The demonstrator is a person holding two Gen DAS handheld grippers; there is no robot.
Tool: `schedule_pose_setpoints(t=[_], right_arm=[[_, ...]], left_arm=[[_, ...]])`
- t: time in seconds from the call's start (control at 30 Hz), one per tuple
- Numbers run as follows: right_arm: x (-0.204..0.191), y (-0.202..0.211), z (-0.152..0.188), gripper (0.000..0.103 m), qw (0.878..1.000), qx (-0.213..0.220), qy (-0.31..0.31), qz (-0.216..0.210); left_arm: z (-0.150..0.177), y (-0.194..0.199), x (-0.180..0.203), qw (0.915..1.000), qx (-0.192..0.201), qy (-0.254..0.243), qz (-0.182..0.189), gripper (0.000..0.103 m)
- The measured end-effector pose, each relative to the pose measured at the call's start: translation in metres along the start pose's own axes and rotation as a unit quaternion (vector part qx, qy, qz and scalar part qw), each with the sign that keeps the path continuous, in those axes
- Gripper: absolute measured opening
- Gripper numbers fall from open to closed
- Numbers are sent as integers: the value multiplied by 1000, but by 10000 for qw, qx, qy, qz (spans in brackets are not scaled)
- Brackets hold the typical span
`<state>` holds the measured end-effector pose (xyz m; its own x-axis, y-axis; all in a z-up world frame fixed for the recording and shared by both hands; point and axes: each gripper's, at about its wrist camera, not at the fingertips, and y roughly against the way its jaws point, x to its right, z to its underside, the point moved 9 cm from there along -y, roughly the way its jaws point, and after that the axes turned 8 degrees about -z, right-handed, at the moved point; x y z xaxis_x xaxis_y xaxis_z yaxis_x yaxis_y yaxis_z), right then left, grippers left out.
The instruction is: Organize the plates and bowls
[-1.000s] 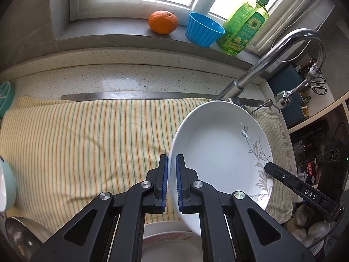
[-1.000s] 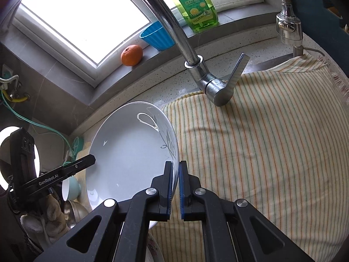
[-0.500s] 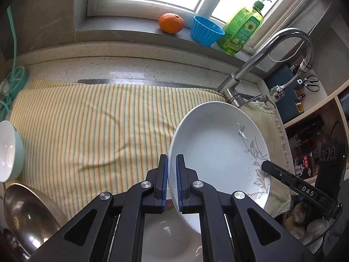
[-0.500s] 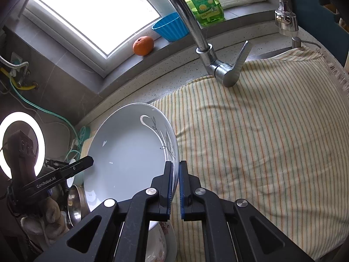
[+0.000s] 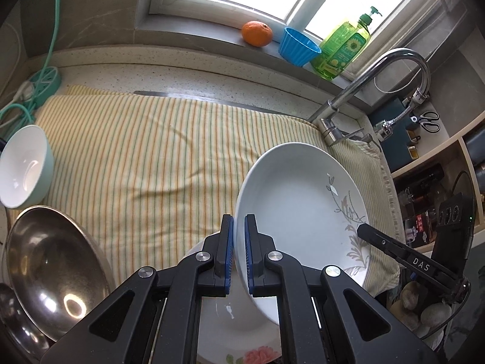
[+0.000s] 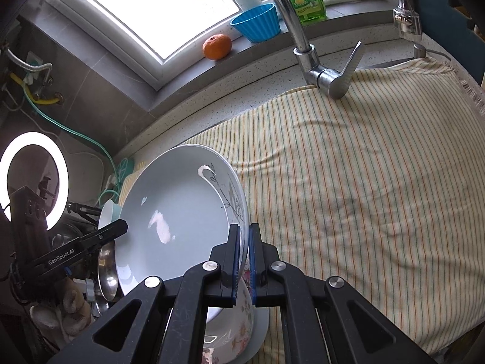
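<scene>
A white deep plate (image 5: 297, 209) with a grey leaf pattern hangs tilted above the striped cloth, held at opposite rims. My left gripper (image 5: 238, 254) is shut on its left rim. My right gripper (image 6: 245, 261) is shut on its right rim, where the plate (image 6: 175, 206) fills the view's left half. Each view shows the other gripper's fingers: right fingers (image 5: 394, 251), left fingers (image 6: 85, 242). Directly under the plate sits a floral bowl (image 5: 242, 333) on a pale plate (image 6: 260, 327). A teal bowl (image 5: 21, 170) and a steel bowl (image 5: 51, 270) stand at the left.
A yellow striped cloth (image 5: 151, 151) covers the sink area. The chrome faucet (image 5: 379, 75) arches at the right. On the window sill are an orange (image 5: 257, 32), a blue cup (image 5: 298, 47) and a green soap bottle (image 5: 345, 48). A ring light (image 6: 33, 179) glows far left.
Both grippers have carried the plate back and to the left, away from the faucet. The floral bowl, the steel bowl and the teal bowl have come further into view.
</scene>
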<state>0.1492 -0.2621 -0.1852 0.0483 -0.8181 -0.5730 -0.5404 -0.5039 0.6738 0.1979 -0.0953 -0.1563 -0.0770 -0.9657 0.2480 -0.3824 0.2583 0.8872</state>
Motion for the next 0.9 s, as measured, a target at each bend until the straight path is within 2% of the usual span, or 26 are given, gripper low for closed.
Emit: schedule_pose_setpoints(t=[0.5, 0.9], right_arm=[[-9, -2, 31, 5, 9998, -177, 51, 31], [-9, -9, 57, 5, 9992, -370, 141, 97]], left_arm=[[38, 11, -17, 9997, 27, 259, 10, 6], [74, 3, -32, 9987, -205, 465, 35, 6]])
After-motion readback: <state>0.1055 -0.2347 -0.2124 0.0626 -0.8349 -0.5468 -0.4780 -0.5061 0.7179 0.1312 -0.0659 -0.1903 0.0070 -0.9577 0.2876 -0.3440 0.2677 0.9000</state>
